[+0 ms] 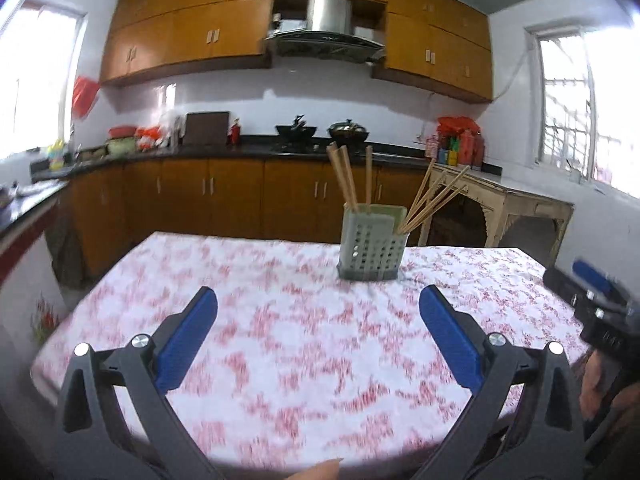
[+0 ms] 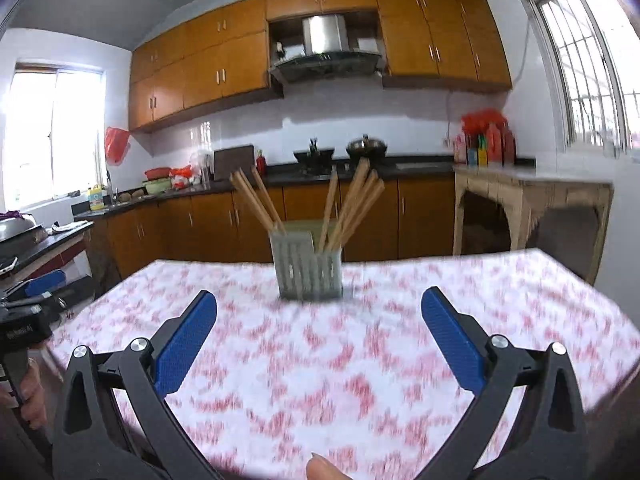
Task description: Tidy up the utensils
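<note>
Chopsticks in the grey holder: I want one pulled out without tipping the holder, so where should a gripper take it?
Grip a chopstick on its bare upper shaft, above the holder rim, coming from above and pinching across it. The sticks stand loosely, so drawing one along its own lean probably drags least.

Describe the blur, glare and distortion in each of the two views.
Left wrist view: tablecloth smeared by motion blur, holder fairly sharp, windows blown out, fisheye bends the cabinets. Right wrist view: stronger blur on the holder and chopsticks, left window overexposed, dark vignette at the corners.
</note>
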Motion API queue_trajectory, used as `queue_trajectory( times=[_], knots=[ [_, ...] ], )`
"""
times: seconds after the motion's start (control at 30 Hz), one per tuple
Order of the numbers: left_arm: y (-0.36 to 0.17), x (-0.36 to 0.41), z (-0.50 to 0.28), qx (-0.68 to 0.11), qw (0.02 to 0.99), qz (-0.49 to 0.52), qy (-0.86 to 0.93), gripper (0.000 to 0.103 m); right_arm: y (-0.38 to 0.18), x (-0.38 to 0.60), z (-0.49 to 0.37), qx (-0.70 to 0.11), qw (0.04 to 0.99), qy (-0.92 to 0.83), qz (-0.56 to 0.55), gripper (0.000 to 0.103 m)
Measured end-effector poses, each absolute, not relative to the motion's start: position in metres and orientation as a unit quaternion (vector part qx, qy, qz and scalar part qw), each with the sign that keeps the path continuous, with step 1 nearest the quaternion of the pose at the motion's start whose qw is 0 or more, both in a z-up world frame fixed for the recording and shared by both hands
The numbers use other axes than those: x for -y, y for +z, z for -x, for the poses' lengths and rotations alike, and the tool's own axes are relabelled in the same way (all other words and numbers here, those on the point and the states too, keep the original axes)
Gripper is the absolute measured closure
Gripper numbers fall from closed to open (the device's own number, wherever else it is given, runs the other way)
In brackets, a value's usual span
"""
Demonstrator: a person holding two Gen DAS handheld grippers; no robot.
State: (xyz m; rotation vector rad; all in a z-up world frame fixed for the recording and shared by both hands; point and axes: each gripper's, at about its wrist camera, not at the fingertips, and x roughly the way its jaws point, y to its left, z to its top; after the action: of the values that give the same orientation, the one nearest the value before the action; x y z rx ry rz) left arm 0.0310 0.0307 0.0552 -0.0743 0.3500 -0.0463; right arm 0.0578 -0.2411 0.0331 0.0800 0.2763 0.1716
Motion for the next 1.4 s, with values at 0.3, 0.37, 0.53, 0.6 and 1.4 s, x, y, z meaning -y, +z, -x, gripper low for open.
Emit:
queue_trajectory(
  times=[0.3,0.37,0.53,0.6,1.4],
  knots=[
    [0.028,-0.033,-0.008,-0.185,0.982,0.036,-0.004,0.004,0.007,0.241,-0.032,-0.171,0.981,0.084,-0.039,0.002],
    [0.024,-0.032,-0.008,-0.191,0.981,0.037,-0.004,0.004,0.003,0.241,-0.028,-0.176,0.980,0.083,-0.038,0.002],
    [0.015,-0.026,-0.004,-0.199,0.979,0.030,-0.005,0.004,-0.002,0.241,-0.016,-0.175,0.980,0.085,-0.035,0.002],
    [0.013,-0.022,-0.003,-0.201,0.979,0.025,-0.006,0.004,-0.003,0.239,-0.015,-0.175,0.980,0.086,-0.033,0.002],
    [0.001,-0.011,0.002,-0.209,0.977,0.030,-0.011,0.004,-0.009,0.235,-0.010,-0.190,0.977,0.086,-0.042,0.002]
  ],
)
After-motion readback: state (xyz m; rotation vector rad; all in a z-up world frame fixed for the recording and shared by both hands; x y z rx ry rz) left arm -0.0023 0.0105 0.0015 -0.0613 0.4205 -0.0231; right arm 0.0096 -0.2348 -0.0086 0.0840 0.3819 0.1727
